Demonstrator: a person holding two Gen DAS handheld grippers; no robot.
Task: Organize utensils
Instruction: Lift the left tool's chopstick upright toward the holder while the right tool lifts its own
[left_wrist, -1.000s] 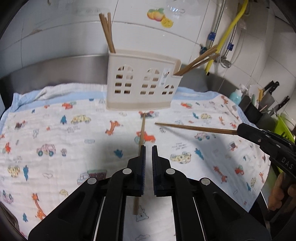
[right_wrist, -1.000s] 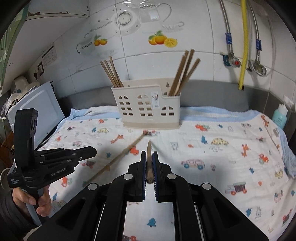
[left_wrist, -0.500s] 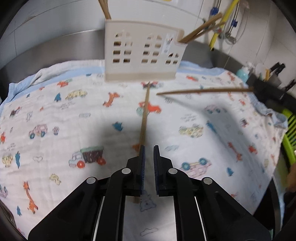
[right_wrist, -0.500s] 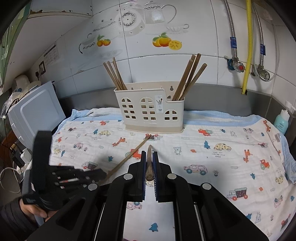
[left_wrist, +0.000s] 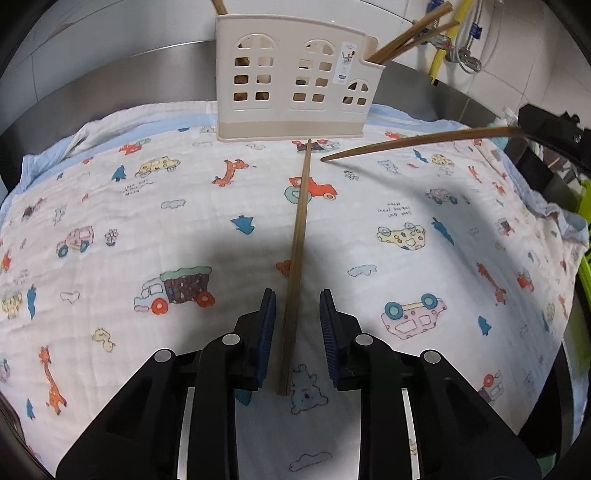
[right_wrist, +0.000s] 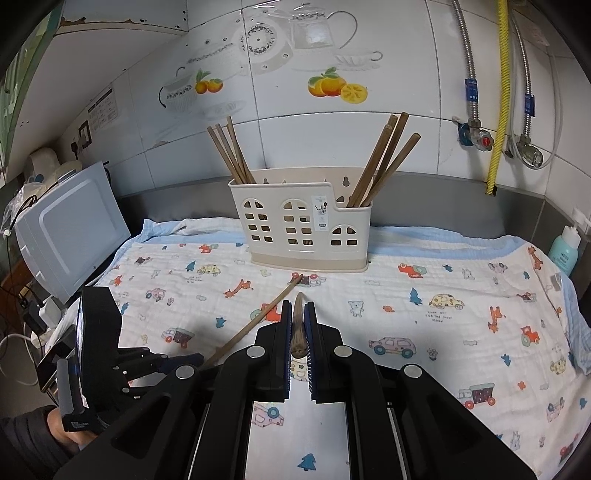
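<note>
Now left hand-held gripper lower, jaws opening astride lying chopstick, seemingly untouched; right hand-held gripper unchanged, clamping chopstick.

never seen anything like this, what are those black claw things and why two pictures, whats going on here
No robot here: a person holds a two-finger gripper in each hand, and each gripper carries a wide-angle camera looking along its fingers. That gives two pictures, one per hand. A blanket printed with cartoon cars covers the counter, with a cream utensil holder at the back, chopsticks standing in it. The right gripper is clamped on one chopstick, held in the air. The left gripper is low over the loose chopstick lying on the blanket; its jaws are opening, with the stick between them but untouched.
</note>
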